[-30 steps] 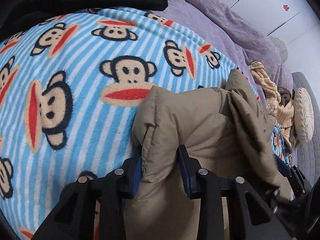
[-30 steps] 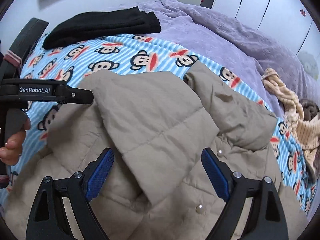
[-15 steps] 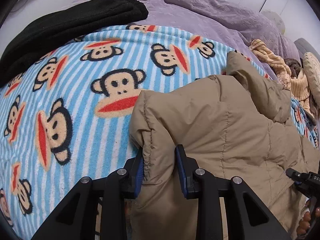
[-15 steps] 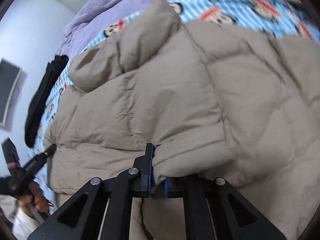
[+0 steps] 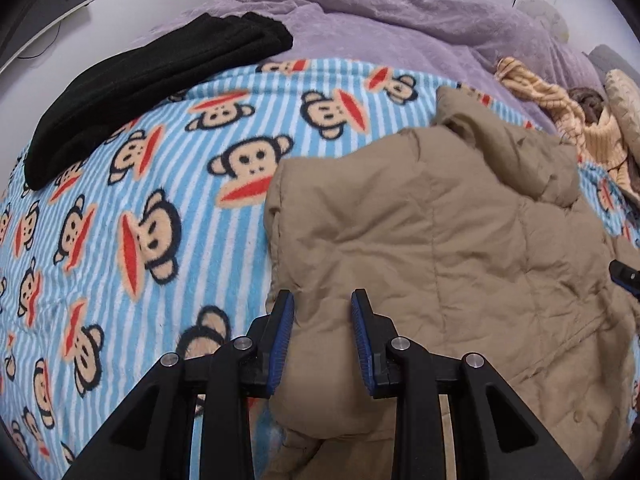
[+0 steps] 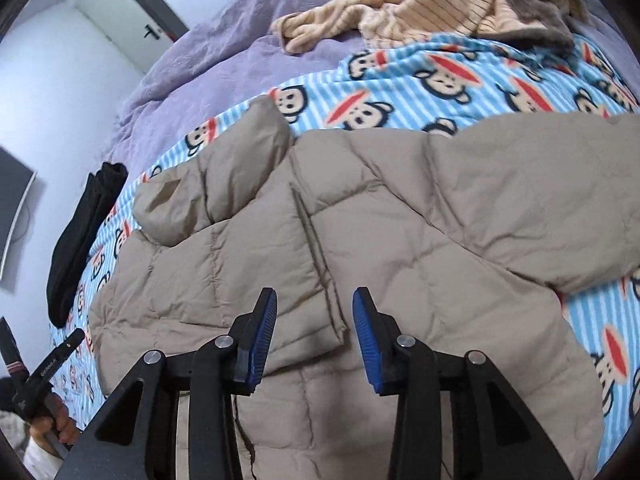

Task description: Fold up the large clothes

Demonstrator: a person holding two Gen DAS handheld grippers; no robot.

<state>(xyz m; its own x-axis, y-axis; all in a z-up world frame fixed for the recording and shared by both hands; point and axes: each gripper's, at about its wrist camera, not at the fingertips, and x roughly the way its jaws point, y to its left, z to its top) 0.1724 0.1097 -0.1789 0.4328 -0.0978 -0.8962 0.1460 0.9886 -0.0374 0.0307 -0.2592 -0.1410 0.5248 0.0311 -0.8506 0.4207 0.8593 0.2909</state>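
A tan quilted puffer jacket (image 5: 440, 232) lies on the blue striped monkey-print blanket (image 5: 120, 220), folded over on itself. It also fills the right wrist view (image 6: 360, 240), with a sleeve (image 6: 540, 200) lying across to the right and the collar (image 6: 224, 176) at the far left. My left gripper (image 5: 322, 340) is partly open, its blue pads either side of the jacket's left edge, the fabric loose between them. My right gripper (image 6: 314, 332) is open just above a folded corner of the jacket, holding nothing.
A folded black garment (image 5: 152, 80) lies at the far left of the blanket. A purple quilt (image 5: 400, 20) covers the far part of the bed. A striped beige garment (image 6: 420, 8) and a pillow (image 5: 624, 100) lie to the right.
Both grippers have opened and let go of the jacket, which now lies flatter on the blanket. The right gripper was shut on a fold half a second ago.
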